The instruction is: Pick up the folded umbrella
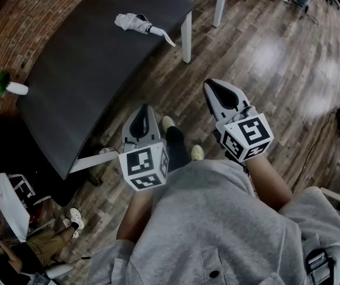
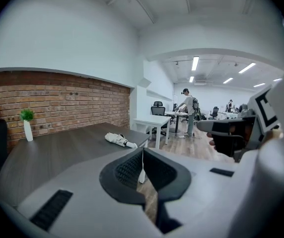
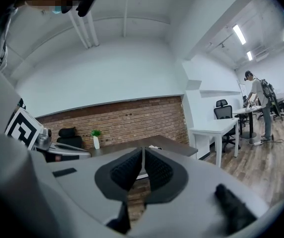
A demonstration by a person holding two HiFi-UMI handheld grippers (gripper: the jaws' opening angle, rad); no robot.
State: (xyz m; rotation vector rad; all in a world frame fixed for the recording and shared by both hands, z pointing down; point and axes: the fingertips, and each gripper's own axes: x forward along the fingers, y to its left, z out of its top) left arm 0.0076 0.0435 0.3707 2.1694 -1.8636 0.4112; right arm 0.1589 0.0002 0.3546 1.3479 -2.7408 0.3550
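On the far end of the dark table [image 1: 81, 82], near its corner, lies the folded umbrella [image 1: 135, 23], untouched. Its long axis runs slantwise across that end, the bundled cloth toward the brick wall [image 1: 15, 22] and the pale handle end [image 1: 163, 35] toward the table's open edge.

Both grippers are held low in front of the person, over the wooden floor [image 1: 277, 58] and well apart from the umbrella. The left gripper [image 1: 139, 120] is clenched with nothing between its jaws, and the right gripper [image 1: 220, 95] is pressed together and empty too.

From the left gripper the umbrella [image 2: 118, 139] sits ahead and a little left of the jaw line, so that hand looks better lined up, close beside the table's near edge. The right one seems closer to the handle end only. Either hand would need to go forward and up over the tabletop, spread its jaws, and come down across the umbrella's short width, not along its length.
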